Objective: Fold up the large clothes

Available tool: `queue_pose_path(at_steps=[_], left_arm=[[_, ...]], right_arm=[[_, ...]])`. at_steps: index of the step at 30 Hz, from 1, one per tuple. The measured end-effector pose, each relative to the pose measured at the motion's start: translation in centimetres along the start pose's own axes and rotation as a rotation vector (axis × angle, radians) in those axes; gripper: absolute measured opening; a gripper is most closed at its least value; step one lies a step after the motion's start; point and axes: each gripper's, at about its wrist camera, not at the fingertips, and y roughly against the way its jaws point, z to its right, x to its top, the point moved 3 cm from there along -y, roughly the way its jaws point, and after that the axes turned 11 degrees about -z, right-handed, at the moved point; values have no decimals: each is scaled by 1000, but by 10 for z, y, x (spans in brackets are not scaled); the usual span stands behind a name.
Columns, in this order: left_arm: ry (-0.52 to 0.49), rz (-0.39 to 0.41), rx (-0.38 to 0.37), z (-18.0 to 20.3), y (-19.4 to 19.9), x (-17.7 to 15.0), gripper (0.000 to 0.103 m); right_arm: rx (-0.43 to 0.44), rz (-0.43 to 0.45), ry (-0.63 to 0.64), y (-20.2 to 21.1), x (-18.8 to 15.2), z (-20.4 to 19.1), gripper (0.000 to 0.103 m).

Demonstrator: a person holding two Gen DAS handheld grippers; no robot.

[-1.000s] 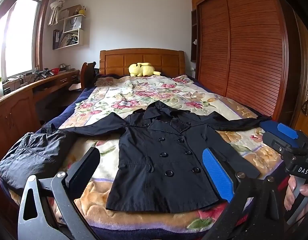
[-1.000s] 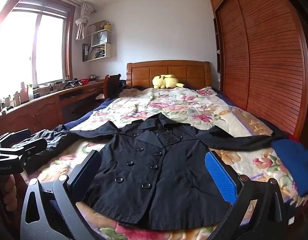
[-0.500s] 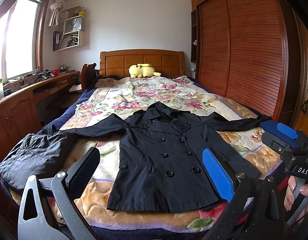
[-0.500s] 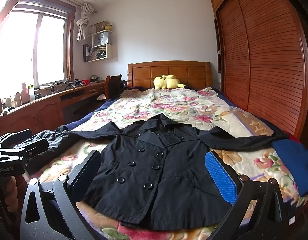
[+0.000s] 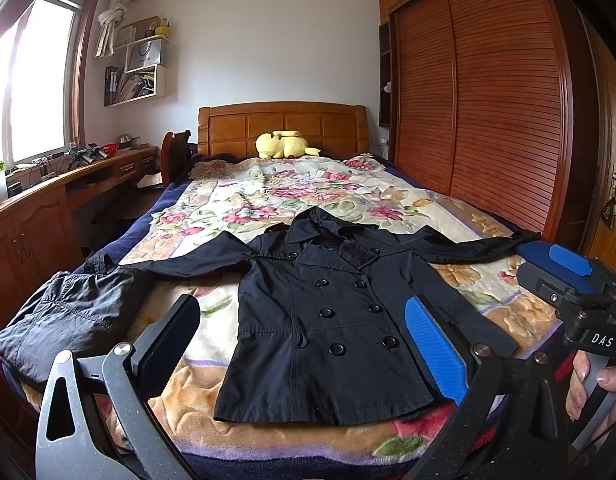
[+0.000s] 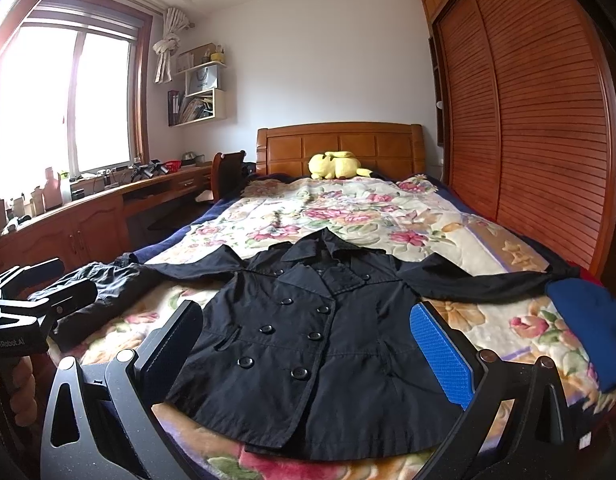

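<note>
Black cloth, a buttoned coat point(image 5: 328, 320), lies flat and face up on the flowered bed point(image 5: 268, 188), sleeves stretched out left and right. Both the left gripper point(image 5: 304, 344) and the right gripper point(image 6: 308, 344) hover at the near hem with fingers spread, holding nothing. A good first fold would likely pinch each sleeve near its cuff and lay it across the chest, keeping the cloth smooth.

Daylight enters through the wood-framed glass window point(image 6: 64, 100), blown out to white glare. Away from the window the louvred reddish wooden wardrobe point(image 6: 540, 120) stays evenly lit. Both fisheye views bow straight lines and darken at the corners. Focus is sharp throughout.
</note>
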Motion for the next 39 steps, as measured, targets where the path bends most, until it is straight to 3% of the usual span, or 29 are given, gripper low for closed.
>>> queue_pose_path(at_steps=[39], left_arm=[[3, -1, 2, 1, 6, 1, 103]], right_arm=[[14, -3, -9, 1, -1, 0, 103]])
